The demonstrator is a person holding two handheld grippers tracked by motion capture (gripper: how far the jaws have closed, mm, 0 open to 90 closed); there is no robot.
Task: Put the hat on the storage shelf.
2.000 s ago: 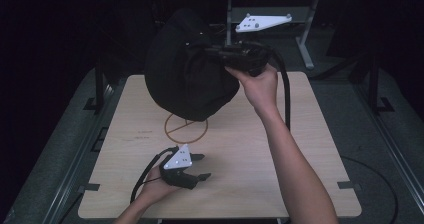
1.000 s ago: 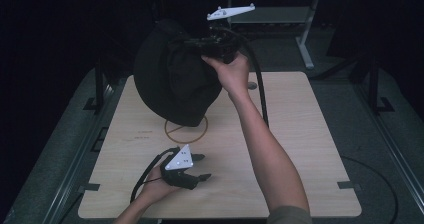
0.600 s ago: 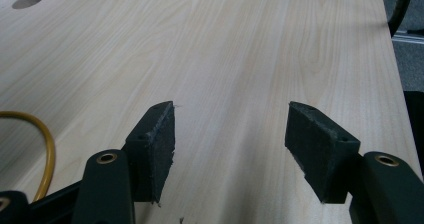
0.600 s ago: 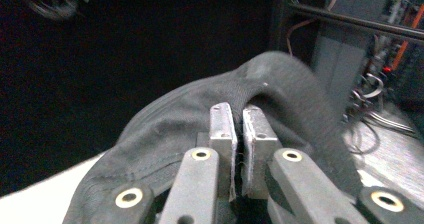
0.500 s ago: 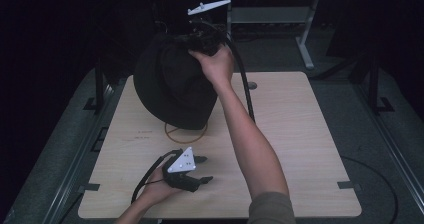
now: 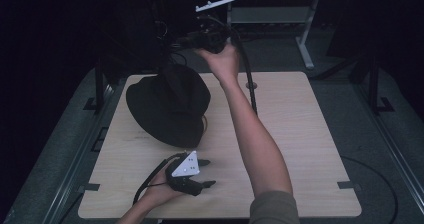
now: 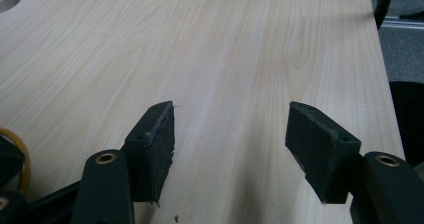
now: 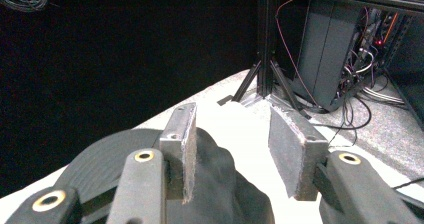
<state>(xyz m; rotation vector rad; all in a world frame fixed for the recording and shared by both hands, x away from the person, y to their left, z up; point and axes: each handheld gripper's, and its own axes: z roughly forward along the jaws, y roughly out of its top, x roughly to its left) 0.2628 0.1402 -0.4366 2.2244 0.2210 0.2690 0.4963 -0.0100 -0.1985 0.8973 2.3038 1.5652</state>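
Note:
A black brimmed hat point(image 6: 167, 106) lies on the wooden table point(image 6: 300, 134) at its left middle, crown up. My right gripper point(image 6: 180, 43) hangs above the hat's far side, a little over the crown. In the right gripper view the hat point(image 8: 215, 184) sits below my right gripper point(image 8: 230, 134). Its jaws have just been opening, and nothing is between the pads. My left gripper point(image 6: 207, 172) rests near the table's front edge, in front of the hat. In the left gripper view it point(image 7: 230, 139) stands open over bare wood.
The right gripper's cable point(image 6: 248, 69) hangs beside the forearm over the table. A small hole point(image 6: 251, 85) marks the far middle of the tabletop. A yellow curved edge point(image 7: 22, 154) shows by my left jaw. A dark rack with wires point(image 8: 340, 59) stands beyond the table.
The hat, held up in the air before, has dropped onto the table. My right gripper has moved left and farther back, and its jaws have come apart. The left gripper has stayed put.

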